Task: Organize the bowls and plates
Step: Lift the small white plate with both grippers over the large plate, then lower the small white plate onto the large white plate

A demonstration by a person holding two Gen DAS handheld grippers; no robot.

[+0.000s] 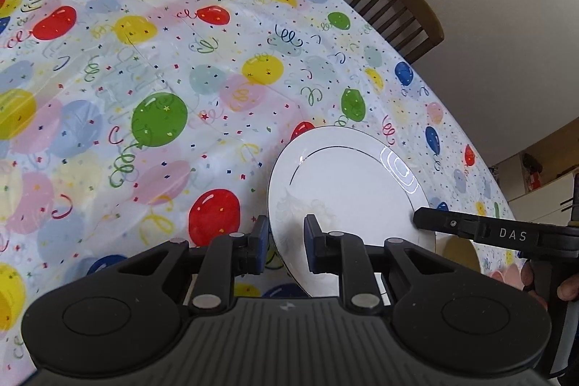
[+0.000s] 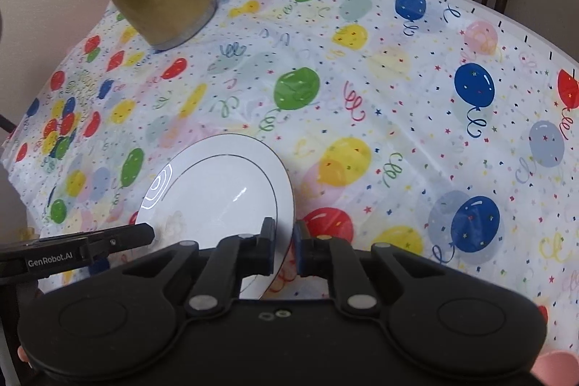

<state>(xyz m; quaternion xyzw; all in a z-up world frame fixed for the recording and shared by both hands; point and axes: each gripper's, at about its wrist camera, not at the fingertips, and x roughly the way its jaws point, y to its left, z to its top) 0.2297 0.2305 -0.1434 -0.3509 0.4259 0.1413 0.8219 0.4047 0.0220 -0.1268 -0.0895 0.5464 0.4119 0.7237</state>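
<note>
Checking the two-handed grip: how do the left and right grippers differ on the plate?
The left gripper clamps the white plate's left rim; the right gripper clamps its opposite, right rim. The left one's side reads GenRobot.AI, the right one's DAS. Both have jaws shut on the plate.

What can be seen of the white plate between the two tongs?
The white plate is round, glossy like porcelain, with a thin dark line at its edge and another ringing its centre. A faint grey floral print marks one side. It is empty, tilted above the balloon tablecloth. The left tongs and the right tongs each clamp its rim on opposite sides.
</note>
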